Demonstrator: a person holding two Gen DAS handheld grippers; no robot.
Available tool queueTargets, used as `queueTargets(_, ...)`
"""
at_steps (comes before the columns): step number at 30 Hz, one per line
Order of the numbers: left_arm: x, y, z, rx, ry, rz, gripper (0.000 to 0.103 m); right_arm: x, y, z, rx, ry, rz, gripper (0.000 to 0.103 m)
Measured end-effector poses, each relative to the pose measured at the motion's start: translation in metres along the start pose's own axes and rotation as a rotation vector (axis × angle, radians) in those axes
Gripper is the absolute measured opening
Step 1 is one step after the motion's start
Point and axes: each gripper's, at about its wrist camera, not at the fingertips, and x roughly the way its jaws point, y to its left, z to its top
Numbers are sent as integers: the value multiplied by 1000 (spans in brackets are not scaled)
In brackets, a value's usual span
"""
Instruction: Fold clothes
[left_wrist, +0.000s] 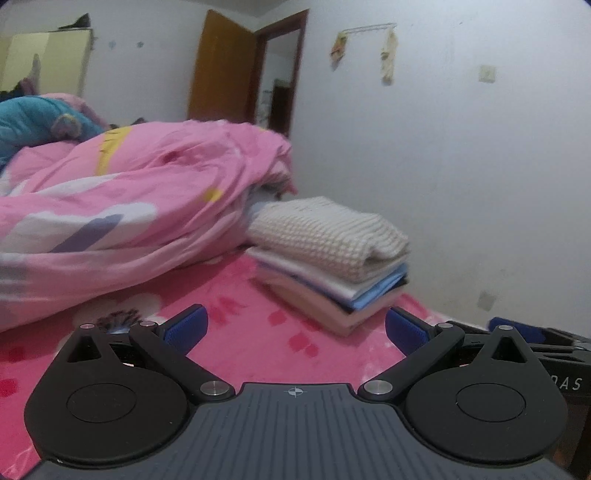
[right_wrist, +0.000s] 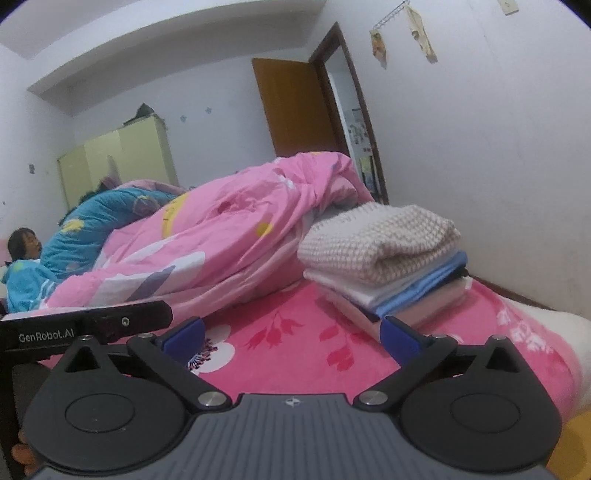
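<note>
A bed (left_wrist: 258, 343) covered by a bright pink flowered blanket fills the lower part of both views, with a big rumpled pink quilt (left_wrist: 129, 206) heaped across its far side. Against the quilt's near edge, close to the white wall (left_wrist: 461, 166), sits a stack of folded clothes (left_wrist: 332, 266): a cream waffle-knit piece on top, then thin white, light blue, dark and pale pink layers beneath, all squared up with their folded edges facing the cameras. The stack lies ahead of the left gripper (left_wrist: 295, 328) and slightly to the right of its centre line, apart from its fingers. From the right gripper (right_wrist: 291, 336) the stack (right_wrist: 384, 266) also lies ahead and to the right, its near lower corner just beyond the right blue fingertip, whether touching I cannot tell. Both grippers have their jaws spread wide with nothing between the blue pads, only blanket showing in the gap. The two grippers hover side by side, low over the bed.
</note>
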Motion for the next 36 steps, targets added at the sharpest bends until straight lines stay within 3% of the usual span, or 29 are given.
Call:
queueTargets(4, -1, 3, -4, 6, 32, 57, 103, 4, 7, -6, -10, 28, -48, 103)
queueTargets(19, 0, 2, -12, 31, 5, 259, 103, 15, 23, -15, -116, 80, -282, 103)
queueTargets(23, 0, 3, -12, 25, 4, 231, 103, 14, 25, -16, -139, 78, -344, 103)
queueTargets(26, -2, 4, -13, 5, 17, 191, 103, 17, 24, -19, -153, 117, -334, 103)
queueTargets(29, -5, 1, -13, 28, 4, 210, 103, 19, 22, -21, -137, 149, -304, 103)
queueTargets(36, -9, -13, -14, 151, -39, 288, 103, 7, 18, -15, -95, 93, -301, 103)
